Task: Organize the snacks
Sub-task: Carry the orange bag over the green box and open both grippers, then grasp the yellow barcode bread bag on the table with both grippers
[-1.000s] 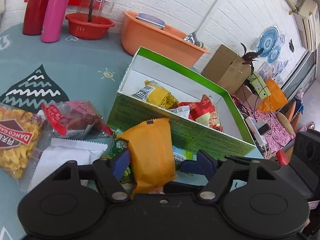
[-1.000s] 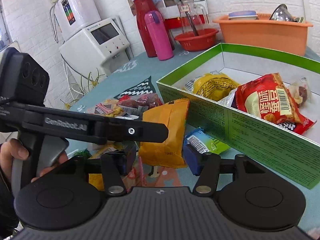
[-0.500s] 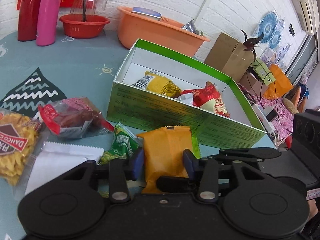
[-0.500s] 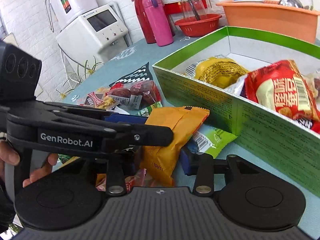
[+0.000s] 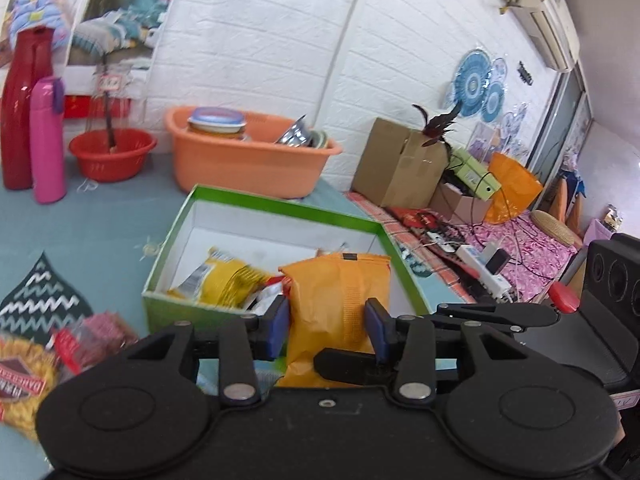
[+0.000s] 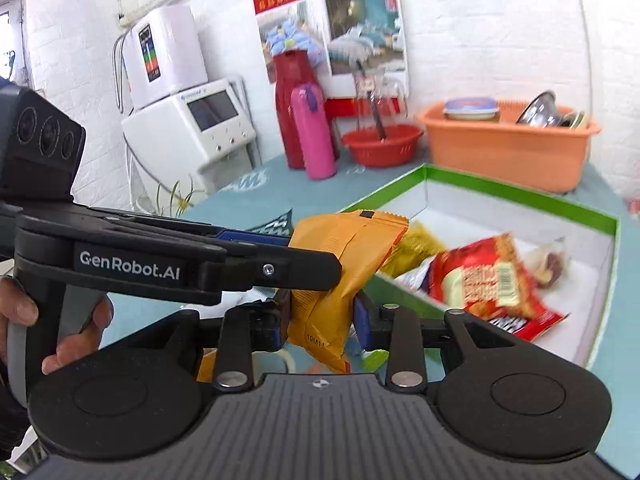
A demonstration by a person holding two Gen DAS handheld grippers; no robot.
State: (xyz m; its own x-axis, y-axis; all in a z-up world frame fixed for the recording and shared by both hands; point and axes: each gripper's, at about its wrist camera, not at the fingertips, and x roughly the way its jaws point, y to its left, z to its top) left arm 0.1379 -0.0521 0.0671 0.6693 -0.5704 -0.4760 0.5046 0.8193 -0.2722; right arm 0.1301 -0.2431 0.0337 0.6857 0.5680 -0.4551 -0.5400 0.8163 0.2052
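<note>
Both sets of tongs grip the same orange snack packet (image 5: 338, 308). The left tongs (image 5: 327, 320) have just been closing, and their blue pads now press the packet's two sides, holding it upright with its sealed top edge upward. The right tongs (image 6: 320, 316) have also just been closing, and they pinch the lower part of that packet, seen in the right wrist view with the left tongs' black arm crossing in front of it from the left. The packet hangs clear of the bench (image 5: 100, 216), at the near wall of the green-rimmed box (image 5: 288, 206). Inside the box lie a yellow packet (image 5: 224, 280) at the near left, a red packet (image 6: 488, 280) with a barcode, and a small clear pack with dark red pieces (image 6: 550, 266) further back. On the bench to the left of the box, somewhat blurred, lie a clear bag of yellow chips (image 5: 24, 376) and a clear wrapped pack of reddish pieces (image 5: 100, 338). A hand (image 6: 60, 332) holds the left tongs' grip at the edge of the right wrist view.
</note>
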